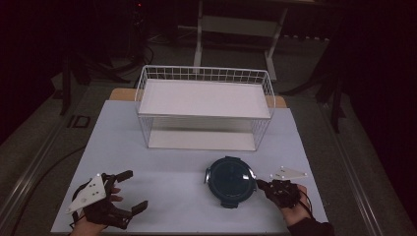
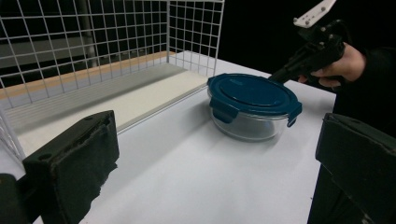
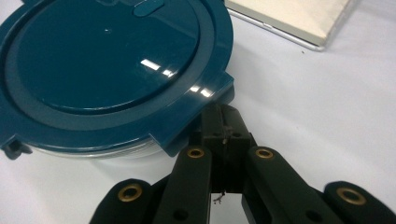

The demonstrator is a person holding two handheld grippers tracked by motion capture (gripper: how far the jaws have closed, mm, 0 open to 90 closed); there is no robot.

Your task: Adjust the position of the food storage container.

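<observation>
A round glass container with a dark teal clip lid (image 1: 230,179) (image 2: 250,93) (image 3: 107,60) stands on the white table top (image 1: 172,157), front right of centre. My right gripper (image 1: 258,183) (image 2: 275,77) (image 3: 223,119) is shut, and its tips are tucked against and just under the lid's right-hand clip flap. My left gripper (image 1: 136,190) (image 2: 215,163) rests wide open near the front left edge. It holds nothing and points across the table toward the container.
A white wire rack (image 1: 204,73) (image 2: 93,37) with a white board on each of its two levels stands behind the container at mid table. The lower board's corner (image 3: 299,18) lies close behind the container. Dark floor surrounds the table.
</observation>
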